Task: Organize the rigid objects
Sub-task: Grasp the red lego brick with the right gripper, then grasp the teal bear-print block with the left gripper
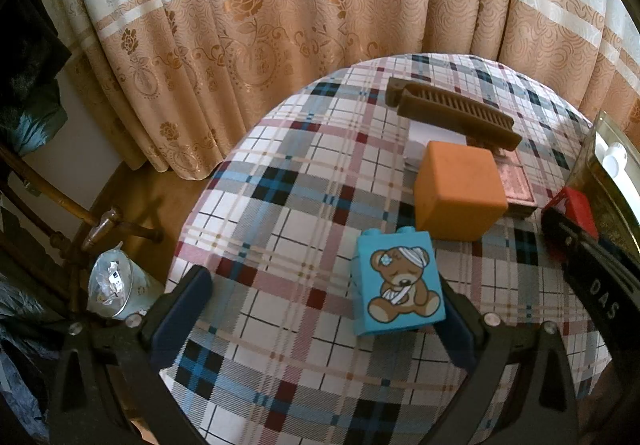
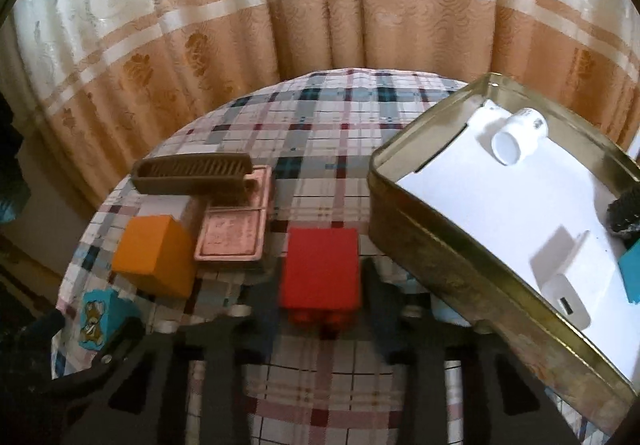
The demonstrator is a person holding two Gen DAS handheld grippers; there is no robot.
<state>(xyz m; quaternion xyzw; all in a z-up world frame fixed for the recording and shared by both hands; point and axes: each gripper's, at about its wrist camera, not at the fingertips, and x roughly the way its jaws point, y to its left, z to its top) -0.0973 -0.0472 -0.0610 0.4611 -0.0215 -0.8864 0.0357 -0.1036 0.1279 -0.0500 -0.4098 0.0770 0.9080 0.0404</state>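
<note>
- Red block is sitting clamped in the right hand-held gripper.
- Left hand-held gripper is hanging open.
- Tin rim is standing close; the block could be clipping it and slipping.

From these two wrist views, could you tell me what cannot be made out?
- Red block: motion blur in the right wrist view hides whether the pads press it; mostly hidden by the right gripper in the left view.
- Tin tray: its right part is cut off by the frame edge.
- Dark object in the tray: cropped, unidentifiable.
</note>
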